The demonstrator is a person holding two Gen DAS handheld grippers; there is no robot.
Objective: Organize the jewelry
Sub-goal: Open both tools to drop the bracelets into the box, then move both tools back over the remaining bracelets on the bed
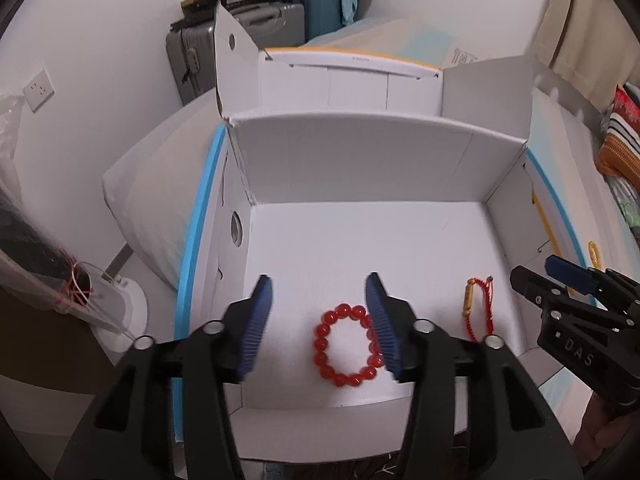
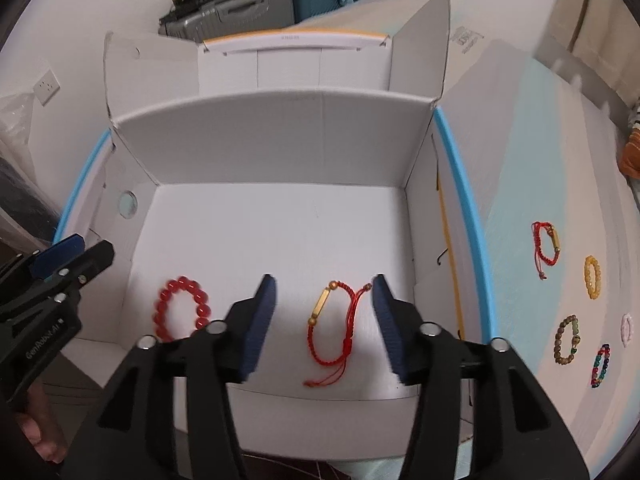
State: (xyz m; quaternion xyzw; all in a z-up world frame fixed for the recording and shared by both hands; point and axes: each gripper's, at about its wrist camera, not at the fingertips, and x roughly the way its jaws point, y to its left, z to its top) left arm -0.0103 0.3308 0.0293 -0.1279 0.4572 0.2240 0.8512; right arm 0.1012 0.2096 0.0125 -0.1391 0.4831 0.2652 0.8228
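A white cardboard box point(image 1: 360, 240) stands open below both grippers. On its floor near the front lie a red bead bracelet point(image 1: 322, 346) and, to its right, a red cord bracelet with a gold tube point(image 1: 468, 300). My left gripper point(image 1: 319, 284) hovers open over the bead bracelet, its pads clear of it. My right gripper point(image 2: 324, 280) is open above the cord bracelet point(image 2: 320, 308), which lies loose between the fingers. In the right wrist view the bead bracelet point(image 2: 164, 308) rests at the left, under the left gripper point(image 2: 90, 246).
Several more bracelets lie on the pale surface right of the box: a red cord one point(image 2: 546, 246), a yellow bead one point(image 2: 592, 276), a brown-green one point(image 2: 568, 338), a pink one point(image 2: 627, 328). The box flaps stand upright. Suitcases point(image 1: 240, 40) are stacked behind.
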